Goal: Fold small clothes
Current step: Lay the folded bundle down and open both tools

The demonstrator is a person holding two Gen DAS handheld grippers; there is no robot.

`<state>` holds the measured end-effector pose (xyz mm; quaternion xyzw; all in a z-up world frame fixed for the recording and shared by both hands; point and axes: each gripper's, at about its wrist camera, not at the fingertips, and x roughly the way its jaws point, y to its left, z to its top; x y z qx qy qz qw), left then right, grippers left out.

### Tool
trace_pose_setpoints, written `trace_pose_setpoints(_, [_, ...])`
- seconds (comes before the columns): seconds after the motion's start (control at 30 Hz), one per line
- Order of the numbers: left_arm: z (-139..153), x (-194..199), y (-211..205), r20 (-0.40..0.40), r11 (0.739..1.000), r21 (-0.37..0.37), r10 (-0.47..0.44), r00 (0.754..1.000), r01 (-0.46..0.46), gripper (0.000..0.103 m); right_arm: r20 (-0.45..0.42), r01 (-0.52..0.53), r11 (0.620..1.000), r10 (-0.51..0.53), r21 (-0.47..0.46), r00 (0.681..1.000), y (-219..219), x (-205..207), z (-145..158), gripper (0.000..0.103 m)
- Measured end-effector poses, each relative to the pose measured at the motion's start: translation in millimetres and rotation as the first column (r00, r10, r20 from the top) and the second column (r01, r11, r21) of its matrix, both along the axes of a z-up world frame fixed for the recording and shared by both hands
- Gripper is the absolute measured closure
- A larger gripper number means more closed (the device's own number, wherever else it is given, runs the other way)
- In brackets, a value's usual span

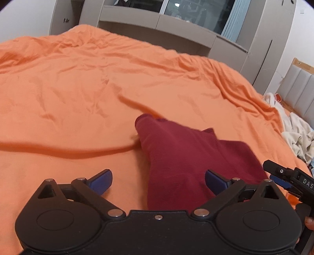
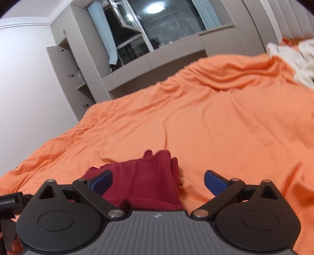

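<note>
Home bedroom. Bed under wrinkled orange sheet [image 1: 98, 82] fills view. Padded headboard [image 1: 300, 86] at 3 o'clock, heap of pale laundry [image 1: 294, 135] beside it. Grey built-in cabinets [image 2: 64, 64] and shelf unit at 12 o'clock, framing dark window [image 2: 157, 25] with curtain [image 2: 102, 29]; ceiling lamp reflected in glass.

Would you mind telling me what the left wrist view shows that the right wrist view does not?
Only the left wrist view shows the open left gripper and the right gripper's tip at its right edge. Only the right wrist view shows the open right gripper and a lit ceiling lamp reflected in the window. Both show the maroon garment on the orange bedsheet and pale laundry.
</note>
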<state>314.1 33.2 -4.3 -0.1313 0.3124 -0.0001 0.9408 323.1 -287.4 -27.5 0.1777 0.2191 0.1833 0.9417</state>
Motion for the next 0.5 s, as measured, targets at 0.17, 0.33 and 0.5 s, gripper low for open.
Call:
trace_pose_setpoints(0.17, [22, -29, -6, 0.088, 0.999, 0.032, -0.007, 0.996, 0.004, 0.001, 0.099, 0.004, 0.999, 0.0, -0.04, 0.995, 2, -37, 19, 0.0])
trace_pose_setpoints(0.33, [41, -64, -15, 0.187, 0.993, 0.114, -0.041, 0.981, 0.019, 0.001, 0.197, 0.017, 0.995, 0.002, -0.094, 0.98, 5, -88, 27, 0.0])
trace_pose_setpoints(0.5, [45, -114, -25, 0.264, 0.978, 0.206, -0.083, 0.961, 0.028, 0.001, 0.276, 0.049, 0.991, -0.014, -0.121, 0.961, 1, -137, 29, 0.0])
